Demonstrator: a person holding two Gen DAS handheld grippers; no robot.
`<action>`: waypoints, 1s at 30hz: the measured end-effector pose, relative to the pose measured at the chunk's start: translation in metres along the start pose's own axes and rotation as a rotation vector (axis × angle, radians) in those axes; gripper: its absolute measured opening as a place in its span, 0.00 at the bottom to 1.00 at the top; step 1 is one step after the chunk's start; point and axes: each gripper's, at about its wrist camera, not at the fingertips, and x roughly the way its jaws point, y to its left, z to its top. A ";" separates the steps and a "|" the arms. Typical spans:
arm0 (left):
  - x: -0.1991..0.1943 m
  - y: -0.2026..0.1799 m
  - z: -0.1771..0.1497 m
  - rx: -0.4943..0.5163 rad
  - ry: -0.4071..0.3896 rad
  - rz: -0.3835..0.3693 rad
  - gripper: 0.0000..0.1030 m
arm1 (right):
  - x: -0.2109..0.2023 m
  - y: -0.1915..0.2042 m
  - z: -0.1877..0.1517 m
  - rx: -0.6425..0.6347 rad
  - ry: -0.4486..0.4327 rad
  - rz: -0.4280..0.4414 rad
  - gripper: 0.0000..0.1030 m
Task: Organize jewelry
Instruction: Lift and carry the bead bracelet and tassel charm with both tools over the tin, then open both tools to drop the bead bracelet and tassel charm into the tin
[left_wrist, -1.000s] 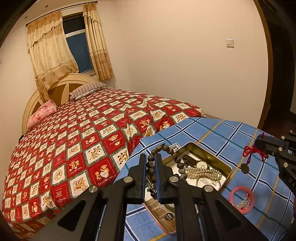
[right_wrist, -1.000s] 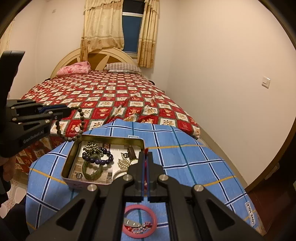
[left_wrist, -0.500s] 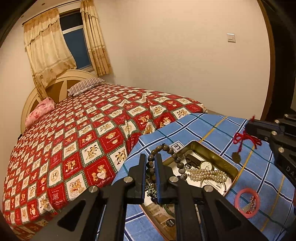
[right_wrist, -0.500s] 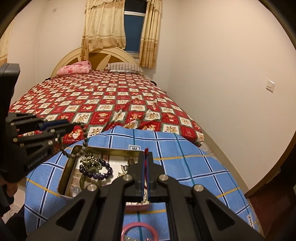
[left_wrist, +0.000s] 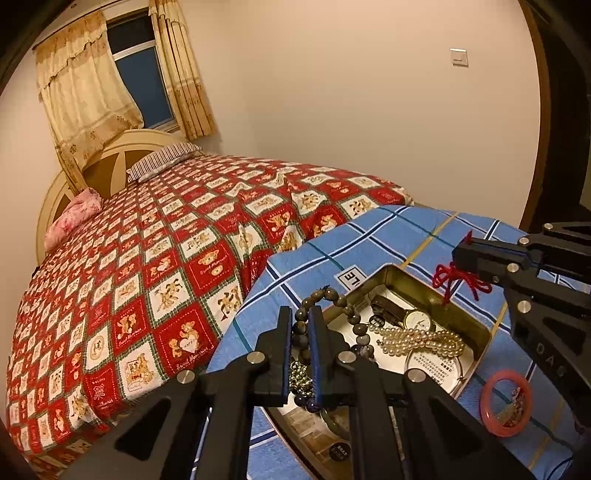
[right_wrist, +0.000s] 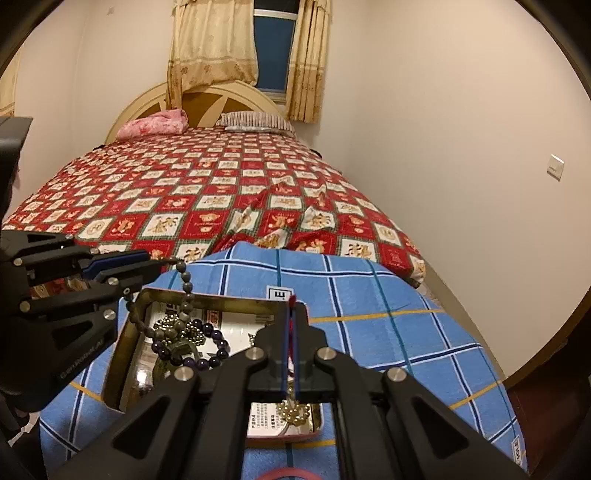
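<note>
My left gripper (left_wrist: 300, 314) is shut on a brown bead bracelet (left_wrist: 334, 299) and holds it over the left end of a gold tin (left_wrist: 406, 275); the bracelet (right_wrist: 183, 295) hangs into the tin (right_wrist: 122, 339) in the right wrist view. My right gripper (right_wrist: 291, 306) is shut on a red cord necklace (left_wrist: 460, 280) and holds it above the tin's right part. The tin holds a pearl strand (left_wrist: 421, 339), a watch (left_wrist: 413, 317) and a purple bead bracelet (right_wrist: 207, 360). A pink bangle (left_wrist: 508, 402) lies on the blue checked cloth (left_wrist: 388, 229), right of the tin.
The tin sits on a small table covered by the blue cloth (right_wrist: 388, 295), at the foot of a bed with a red patterned quilt (left_wrist: 166, 258). A wall runs along the right side. A dark door frame (left_wrist: 561, 110) stands at the far right.
Both grippers have moved in over the tin. The red cord necklace has shifted left from above the cloth to above the tin. The bead bracelet hangs lower into the tin.
</note>
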 end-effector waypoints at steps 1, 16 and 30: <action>0.002 0.000 -0.001 0.002 0.004 0.000 0.08 | 0.003 0.000 -0.001 0.000 0.005 0.002 0.02; 0.030 -0.009 -0.013 0.021 0.066 -0.012 0.08 | 0.033 -0.006 -0.019 0.016 0.083 0.012 0.02; 0.041 -0.009 -0.028 0.020 0.107 -0.017 0.08 | 0.045 -0.007 -0.035 0.029 0.145 0.017 0.02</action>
